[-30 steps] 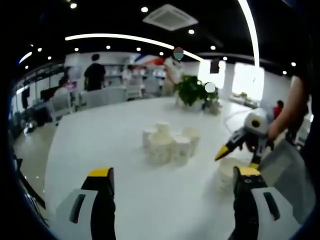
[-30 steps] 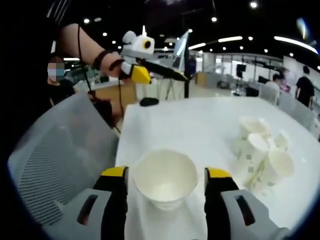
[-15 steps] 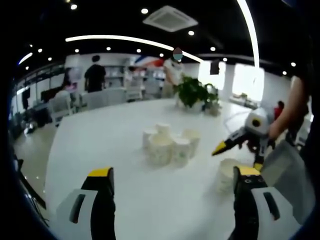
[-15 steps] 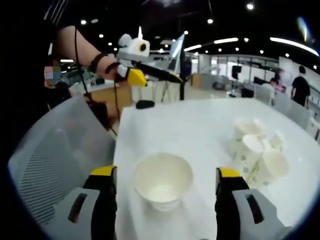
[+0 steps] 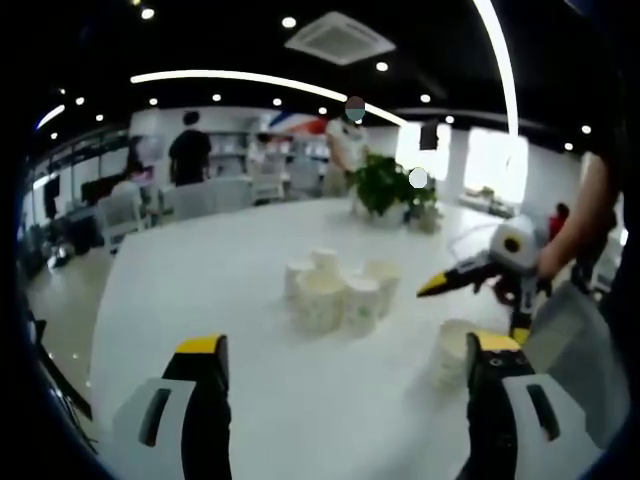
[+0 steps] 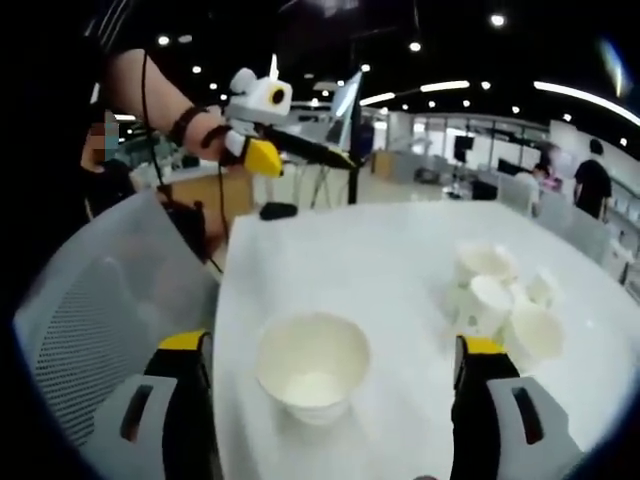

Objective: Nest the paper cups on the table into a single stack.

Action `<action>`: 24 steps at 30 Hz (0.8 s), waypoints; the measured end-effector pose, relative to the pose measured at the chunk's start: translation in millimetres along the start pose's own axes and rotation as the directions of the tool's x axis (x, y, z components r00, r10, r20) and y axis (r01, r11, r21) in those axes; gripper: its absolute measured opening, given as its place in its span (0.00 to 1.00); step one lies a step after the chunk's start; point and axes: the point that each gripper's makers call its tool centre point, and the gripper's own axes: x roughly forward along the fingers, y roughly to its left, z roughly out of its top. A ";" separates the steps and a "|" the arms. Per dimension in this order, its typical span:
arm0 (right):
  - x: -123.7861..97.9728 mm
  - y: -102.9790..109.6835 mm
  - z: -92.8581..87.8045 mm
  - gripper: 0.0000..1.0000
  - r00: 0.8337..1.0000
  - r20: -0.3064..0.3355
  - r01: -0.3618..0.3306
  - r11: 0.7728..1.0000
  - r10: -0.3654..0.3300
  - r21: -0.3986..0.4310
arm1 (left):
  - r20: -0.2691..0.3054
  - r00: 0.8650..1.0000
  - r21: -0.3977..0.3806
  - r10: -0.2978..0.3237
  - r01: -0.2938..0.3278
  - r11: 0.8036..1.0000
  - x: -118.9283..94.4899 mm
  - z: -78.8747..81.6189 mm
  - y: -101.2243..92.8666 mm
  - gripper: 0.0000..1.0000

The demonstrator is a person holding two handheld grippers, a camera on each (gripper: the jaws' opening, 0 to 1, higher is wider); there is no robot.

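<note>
Where jaws gape, round paper cup point(image 6: 312, 373), glossy white table point(image 6: 400, 260)

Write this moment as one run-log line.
right gripper: open, straddling lone cup | left gripper: open | cup cluster: unstacked

The left gripper point(image 5: 345, 400) is held low and level, its two black jaws with yellow tips standing far apart with nothing between them. The right gripper point(image 6: 335, 395) is held the same way, its yellow-tipped jaws spread wide and touching nothing. Seen from the left gripper view, the right gripper point(image 5: 470, 278) comes in from the right edge, its yellow-tipped jaws pointing left and slightly down, gripped by a bare forearm. Seen from the right gripper view, the left gripper point(image 6: 262, 156) is raised at upper left, held by a hand point(image 6: 212, 135) with a dark strap around the wrist.
</note>
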 end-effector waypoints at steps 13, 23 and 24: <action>-4.1 -21.6 20.2 0.99 0.997 0.055 0.057 0.998 -0.059 0.036 | 0.003 1.000 0.001 0.002 -0.002 1.000 -0.7 1.7 1.3 0.99; -13.8 -42.1 26.2 0.98 0.990 0.075 0.116 0.992 -0.120 0.049 | 0.008 1.000 0.000 -0.004 0.004 1.000 2.8 4.1 0.3 0.99; -14.5 -43.4 26.2 0.98 0.990 0.076 0.119 0.992 -0.122 0.051 | 0.005 1.000 0.002 -0.004 0.004 1.000 3.1 4.3 0.5 0.99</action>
